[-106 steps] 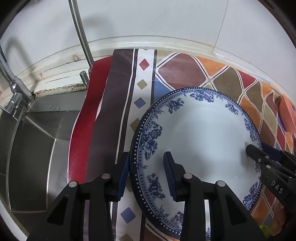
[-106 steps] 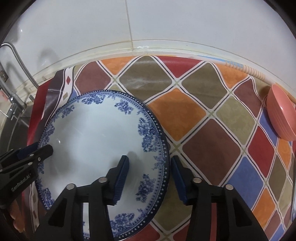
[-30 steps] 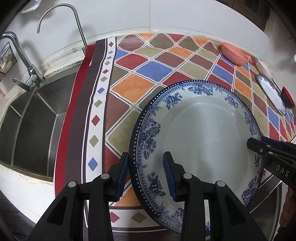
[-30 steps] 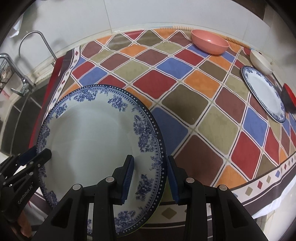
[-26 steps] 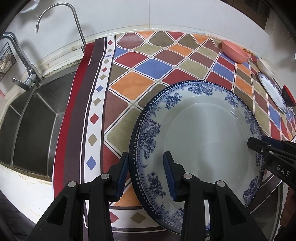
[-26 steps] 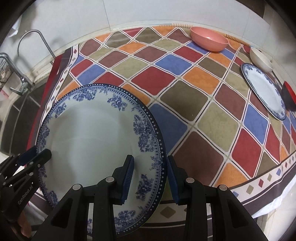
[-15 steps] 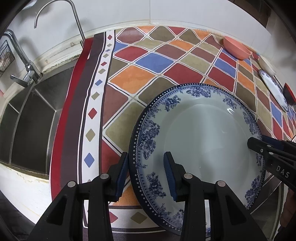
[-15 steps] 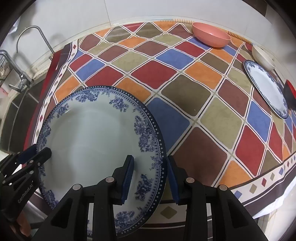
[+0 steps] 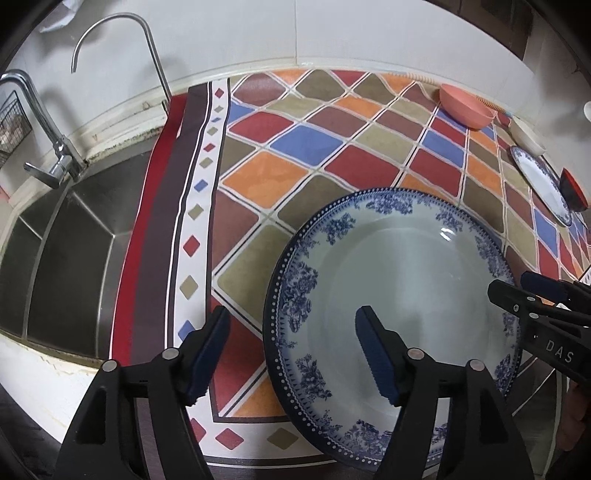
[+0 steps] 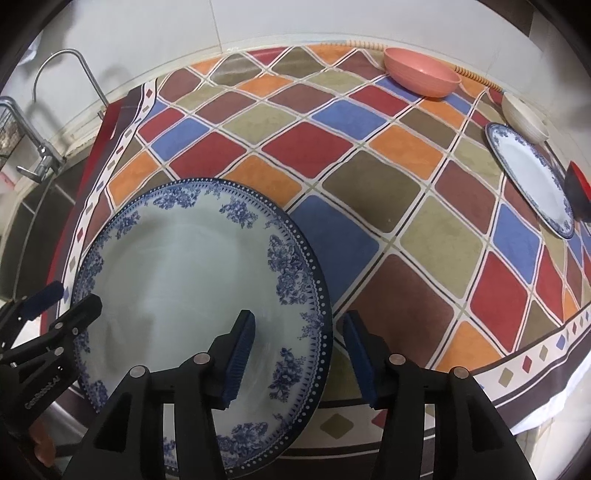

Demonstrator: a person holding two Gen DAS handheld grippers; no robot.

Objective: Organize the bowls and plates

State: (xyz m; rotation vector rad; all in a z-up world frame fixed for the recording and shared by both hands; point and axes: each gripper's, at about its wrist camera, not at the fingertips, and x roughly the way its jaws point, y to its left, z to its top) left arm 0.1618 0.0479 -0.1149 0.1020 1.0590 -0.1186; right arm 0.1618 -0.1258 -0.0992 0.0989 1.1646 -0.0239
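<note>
A large blue-and-white floral plate (image 9: 399, 280) lies on the checked tablecloth at the counter's near edge; it also shows in the right wrist view (image 10: 192, 280). My left gripper (image 9: 291, 343) is open and straddles the plate's left rim. My right gripper (image 10: 299, 347) is open and straddles its right rim. Each gripper shows in the other's view, the right one (image 9: 532, 295) and the left one (image 10: 70, 299). A second blue-and-white plate (image 10: 532, 181), a pink bowl (image 10: 421, 77), a white bowl (image 10: 524, 116) and a red-and-black bowl (image 10: 578, 192) sit at the far right.
A steel sink (image 9: 62, 251) with a tall curved tap (image 9: 147, 48) and a mixer tap (image 9: 48, 144) lies left of the cloth. A white tiled wall (image 10: 295, 22) runs behind the counter. The counter's front edge is just below the plate.
Both grippers carried the plate from beside the sink toward the near edge of the cloth. Within the last half second both sets of jaws have opened off the plate's rim.
</note>
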